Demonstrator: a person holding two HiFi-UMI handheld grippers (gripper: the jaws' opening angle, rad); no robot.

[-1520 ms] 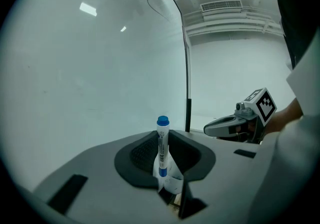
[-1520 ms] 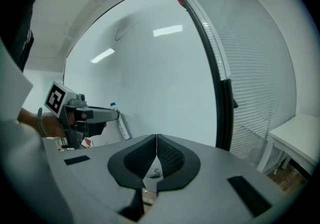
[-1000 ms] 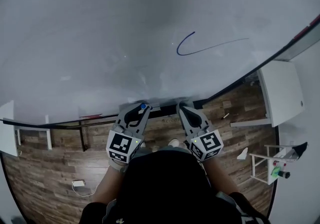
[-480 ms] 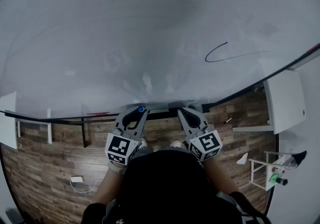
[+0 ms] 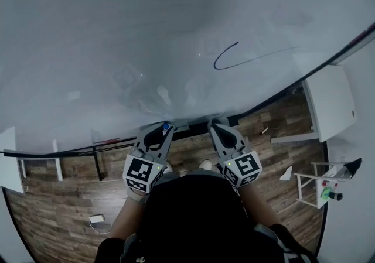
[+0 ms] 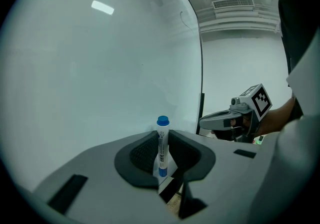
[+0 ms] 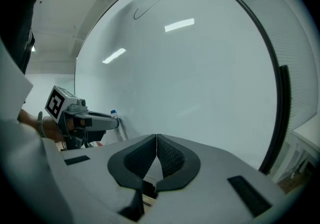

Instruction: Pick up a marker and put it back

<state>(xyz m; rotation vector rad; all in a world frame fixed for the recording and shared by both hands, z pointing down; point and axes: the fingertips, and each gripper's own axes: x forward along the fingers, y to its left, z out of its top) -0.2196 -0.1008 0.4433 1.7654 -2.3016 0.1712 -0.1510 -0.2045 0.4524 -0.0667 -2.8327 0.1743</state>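
A white marker with a blue cap (image 6: 162, 143) stands upright between the jaws of my left gripper (image 6: 162, 154), which is shut on it. In the head view the marker's blue cap (image 5: 166, 126) shows at the tip of the left gripper (image 5: 158, 134), close to the whiteboard (image 5: 146, 39). My right gripper (image 7: 156, 154) is shut with nothing between its jaws; in the head view the right gripper (image 5: 221, 132) sits beside the left one. A dark blue curved line (image 5: 246, 58) is drawn on the board, up and to the right.
The whiteboard's dark bottom frame (image 5: 76, 149) runs just ahead of both grippers. Below is wood floor (image 5: 53, 197). A white cabinet (image 5: 329, 103) stands at the right, and a small white stand (image 5: 316, 188) with coloured items lower right. A white adapter with cable (image 5: 96, 219) lies on the floor.
The head view swung right and back again, so the drawn line shifted across the board and returned. Both grippers hold nearly the same pose, the marker still clamped in the left.
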